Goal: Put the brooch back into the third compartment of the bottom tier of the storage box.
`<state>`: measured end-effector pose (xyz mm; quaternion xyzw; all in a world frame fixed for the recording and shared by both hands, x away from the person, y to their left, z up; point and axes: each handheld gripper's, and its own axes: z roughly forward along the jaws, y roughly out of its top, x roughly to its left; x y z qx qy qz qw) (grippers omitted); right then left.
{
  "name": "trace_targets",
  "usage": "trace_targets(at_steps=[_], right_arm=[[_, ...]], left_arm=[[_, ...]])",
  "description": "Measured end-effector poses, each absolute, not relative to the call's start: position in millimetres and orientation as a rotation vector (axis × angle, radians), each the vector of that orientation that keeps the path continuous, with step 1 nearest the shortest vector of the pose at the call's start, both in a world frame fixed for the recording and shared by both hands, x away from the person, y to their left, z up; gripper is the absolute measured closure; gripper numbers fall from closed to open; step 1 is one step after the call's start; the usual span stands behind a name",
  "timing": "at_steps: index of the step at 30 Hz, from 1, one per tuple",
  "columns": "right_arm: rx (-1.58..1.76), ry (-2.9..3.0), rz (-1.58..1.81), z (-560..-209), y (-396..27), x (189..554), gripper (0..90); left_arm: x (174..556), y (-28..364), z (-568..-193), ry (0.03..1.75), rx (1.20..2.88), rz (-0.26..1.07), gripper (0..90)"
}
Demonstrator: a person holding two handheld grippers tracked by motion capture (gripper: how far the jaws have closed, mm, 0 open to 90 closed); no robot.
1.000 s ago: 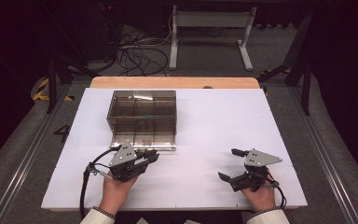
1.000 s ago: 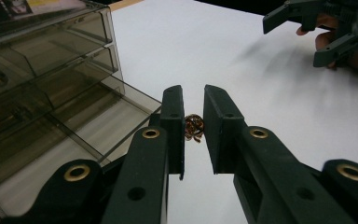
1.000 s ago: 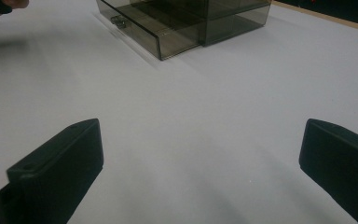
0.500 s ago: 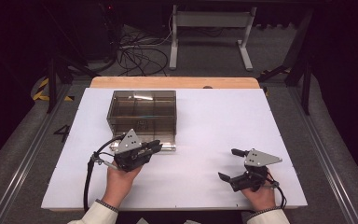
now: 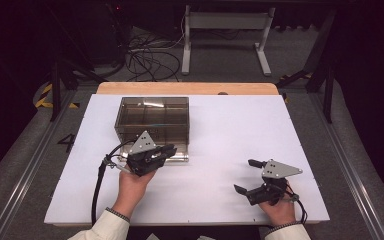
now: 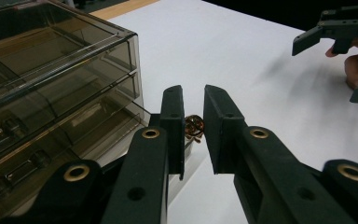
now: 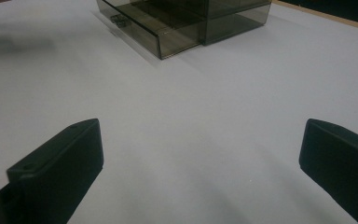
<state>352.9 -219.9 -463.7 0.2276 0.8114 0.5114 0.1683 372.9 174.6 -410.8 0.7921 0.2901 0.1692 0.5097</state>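
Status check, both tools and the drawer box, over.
Left tool nearly shut around a small coppery item beside the drawer box. Right tool open, idle. Bottom drawer out.

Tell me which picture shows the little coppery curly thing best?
The left gripper view. The curly thing sits right in the narrow gap between the left gripper's jaws, beside the drawer box. From the high view, that gripper covers the spot. The right gripper view looks toward the box from afar.

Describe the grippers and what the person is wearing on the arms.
Both the left gripper and the right gripper are black, with flat blocky jaws, brass-coloured rivets at the joints, a grey three-cornered plate on top, and a trailing black cable. The sleeves are white with dark-striped cuffs.
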Motion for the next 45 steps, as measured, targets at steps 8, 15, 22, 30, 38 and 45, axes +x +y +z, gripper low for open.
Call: trace_targets(at_steps=[8,15,22,30,38,45], right_arm=[[0.645,2.309,1.45,-463.7,-220.0,353.0,0.7],[0.644,2.311,1.45,-463.8,-220.0,353.1,0.6],[0.644,2.311,1.451,-463.8,-220.0,353.1,0.7],[0.642,2.311,1.452,-463.8,-219.8,353.0,0.7],[0.64,2.312,1.452,-463.7,-219.9,353.0,0.7],[0.641,2.312,1.455,-463.7,-219.8,352.9,0.7]], left_arm=[[387.2,165.9,-415.3,0.712,1.928,0.406,78.8],[394.6,162.4,-417.5,0.73,1.937,0.409,78.8],[405.1,159.7,-423.1,0.761,1.952,0.402,78.8],[417.3,154.9,-434.1,0.803,1.96,0.391,78.8],[421.0,155.6,-436.9,0.822,1.959,0.396,78.8],[420.9,155.2,-436.8,0.822,1.954,0.391,78.8]])
